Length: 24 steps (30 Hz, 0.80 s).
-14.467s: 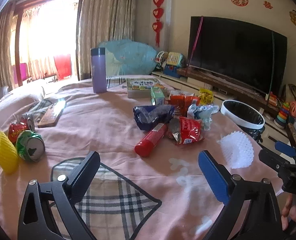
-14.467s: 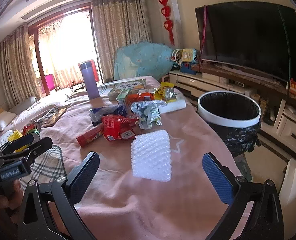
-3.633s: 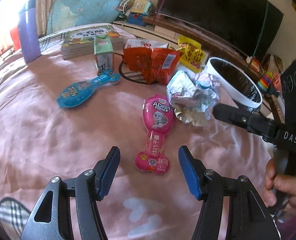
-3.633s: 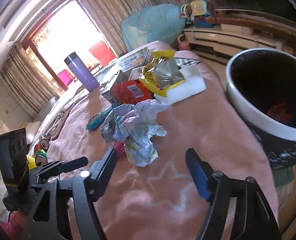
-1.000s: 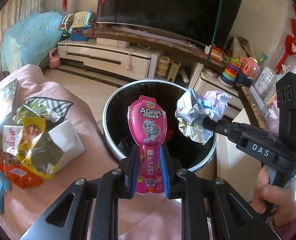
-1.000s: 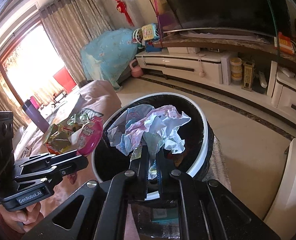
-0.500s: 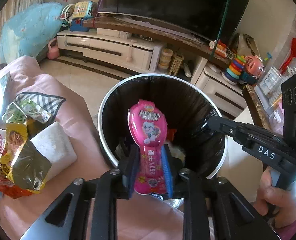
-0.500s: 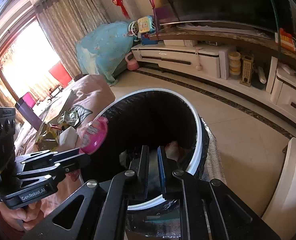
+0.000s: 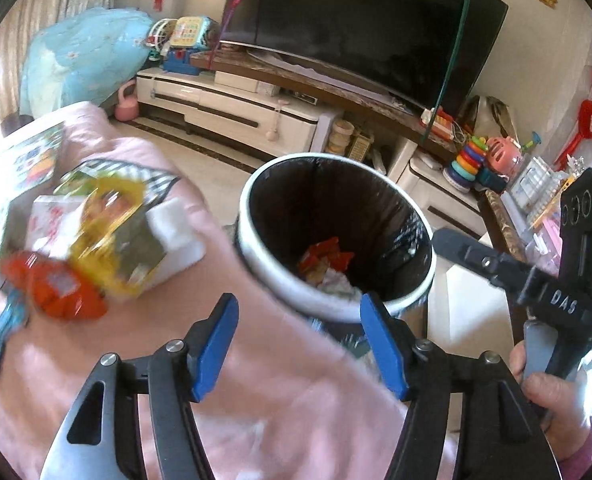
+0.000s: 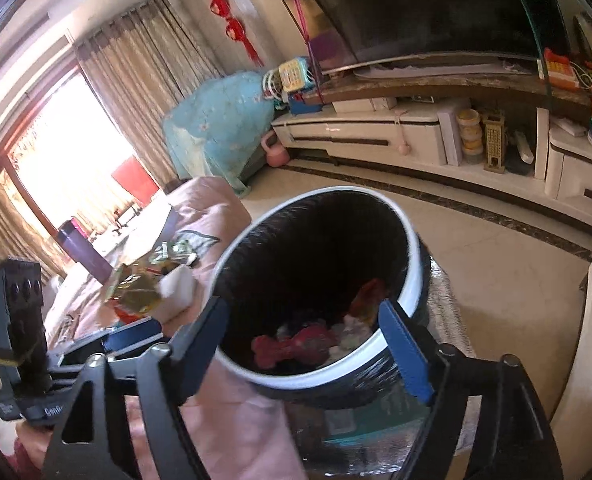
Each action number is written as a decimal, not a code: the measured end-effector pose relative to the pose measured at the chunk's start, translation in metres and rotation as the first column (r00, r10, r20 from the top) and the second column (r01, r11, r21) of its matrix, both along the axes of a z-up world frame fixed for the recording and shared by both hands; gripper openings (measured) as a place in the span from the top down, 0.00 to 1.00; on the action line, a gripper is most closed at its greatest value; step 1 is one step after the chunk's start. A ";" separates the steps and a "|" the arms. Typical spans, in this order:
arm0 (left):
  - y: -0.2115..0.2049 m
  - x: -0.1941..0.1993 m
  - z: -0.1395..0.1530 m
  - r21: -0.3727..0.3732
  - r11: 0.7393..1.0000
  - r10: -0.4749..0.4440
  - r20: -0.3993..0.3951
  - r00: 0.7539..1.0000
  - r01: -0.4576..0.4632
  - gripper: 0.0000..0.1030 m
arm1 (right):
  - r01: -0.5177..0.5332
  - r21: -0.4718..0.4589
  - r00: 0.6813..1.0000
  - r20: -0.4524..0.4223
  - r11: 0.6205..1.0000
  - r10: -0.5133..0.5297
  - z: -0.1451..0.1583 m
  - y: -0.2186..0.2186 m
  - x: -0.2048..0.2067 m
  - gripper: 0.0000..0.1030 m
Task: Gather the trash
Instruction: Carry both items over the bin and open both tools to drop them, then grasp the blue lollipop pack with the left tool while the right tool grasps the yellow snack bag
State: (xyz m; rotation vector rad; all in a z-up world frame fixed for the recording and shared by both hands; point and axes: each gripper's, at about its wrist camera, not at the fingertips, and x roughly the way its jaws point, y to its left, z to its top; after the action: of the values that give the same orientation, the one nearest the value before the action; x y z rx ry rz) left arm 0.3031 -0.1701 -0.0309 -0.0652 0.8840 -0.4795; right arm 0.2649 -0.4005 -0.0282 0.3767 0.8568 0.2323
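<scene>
The white-rimmed trash bin with a black liner stands beside the pink-covered table. It also shows in the right wrist view. Inside lie the pink snack pack, red wrappers and crumpled paper. My left gripper is open and empty over the table edge, just short of the bin. My right gripper is open and empty above the bin's near rim. Wrappers remain on the table: a yellow one, an orange one and a white foam block.
A TV on a long white cabinet runs along the far wall, with toys on it. A blue covered bundle sits by the curtains. A purple bottle and a book lie on the table.
My left gripper opened and the pink snack pack dropped into the bin. My right gripper, which had let the crumpled paper fall, opened wide. Both pulled back slightly from the bin.
</scene>
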 end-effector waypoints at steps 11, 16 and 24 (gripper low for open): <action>0.089 -0.076 -0.002 -0.002 0.992 0.129 -0.023 0.991 -0.129 0.37 | -0.050 0.089 0.997 -0.046 0.995 0.054 -0.008 0.068 -0.031 0.07; 0.122 -0.097 -0.002 -0.006 0.981 0.191 -0.043 0.981 -0.192 0.37 | -0.098 0.064 0.993 -0.057 0.993 0.102 -0.019 0.106 -0.039 0.07; 0.157 -0.110 0.003 0.000 0.967 0.253 -0.063 0.965 -0.254 0.37 | -0.145 0.024 0.989 -0.011 0.989 0.145 -0.024 0.142 -0.042 0.07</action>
State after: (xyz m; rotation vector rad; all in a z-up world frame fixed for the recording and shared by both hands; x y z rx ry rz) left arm 0.1932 -0.0130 -0.0274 -0.1990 0.9201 -0.2424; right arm 0.2228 -0.2589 -0.0521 0.3386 0.8957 0.3750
